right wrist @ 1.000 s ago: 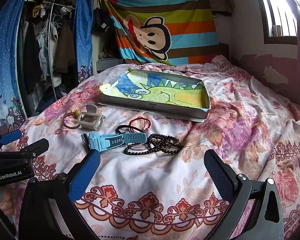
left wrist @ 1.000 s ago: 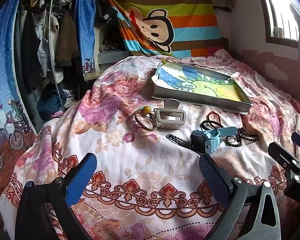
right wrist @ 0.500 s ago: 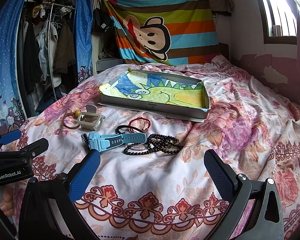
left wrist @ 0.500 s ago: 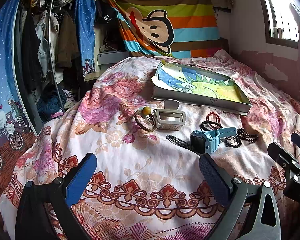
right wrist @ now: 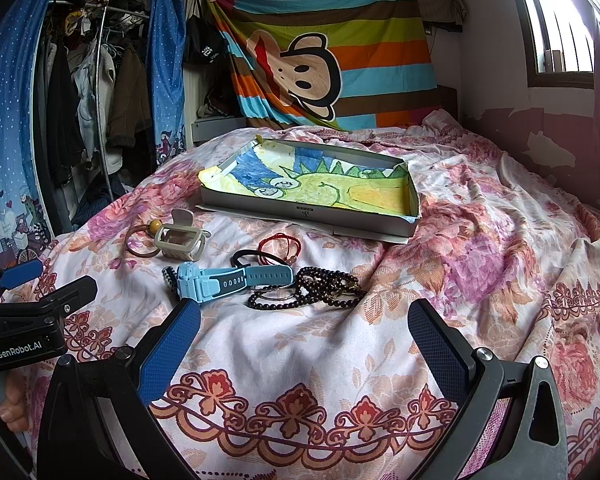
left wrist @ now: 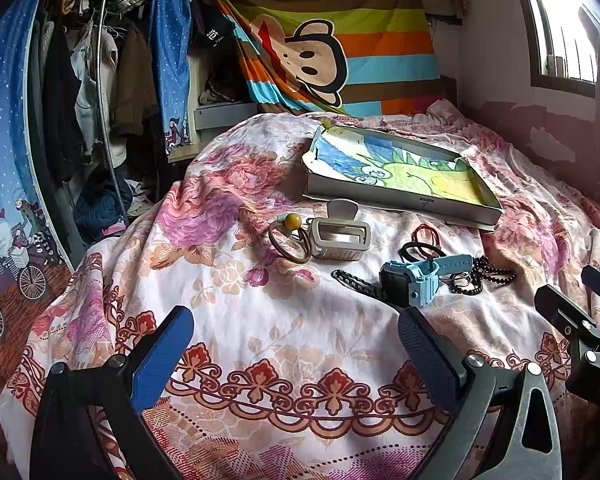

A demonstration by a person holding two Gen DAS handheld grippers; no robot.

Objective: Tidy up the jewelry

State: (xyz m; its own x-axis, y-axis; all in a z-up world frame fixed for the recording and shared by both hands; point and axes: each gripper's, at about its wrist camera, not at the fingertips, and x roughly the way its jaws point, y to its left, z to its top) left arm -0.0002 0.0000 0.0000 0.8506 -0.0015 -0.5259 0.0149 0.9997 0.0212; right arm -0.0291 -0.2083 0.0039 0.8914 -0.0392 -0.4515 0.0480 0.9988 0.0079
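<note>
On the floral bedspread lie a light blue watch (right wrist: 228, 280) (left wrist: 420, 276), dark bead bracelets (right wrist: 320, 288) (left wrist: 476, 276), a red cord bracelet (right wrist: 280, 246) (left wrist: 426, 234), a black hair band (right wrist: 246, 258) (left wrist: 418, 250), a beige hair claw (right wrist: 182, 238) (left wrist: 340, 234) and a brown ring with a yellow bead (right wrist: 140, 240) (left wrist: 290, 236). Behind them sits a shallow box (right wrist: 312, 216) (left wrist: 380, 196) lined with a dinosaur drawing. My left gripper (left wrist: 296, 346) and right gripper (right wrist: 306, 336) both stand open, short of the items, with nothing between their fingers.
A clothes rack (left wrist: 100, 92) and a blue dotted curtain (left wrist: 4, 140) stand left of the bed. A striped monkey blanket (right wrist: 332, 52) hangs at the back. A window (right wrist: 560, 20) is at the right. The bed drops off at the left.
The left gripper has drifted slightly, so the scene sits a little lower in its view. The right gripper and the items have not moved.
</note>
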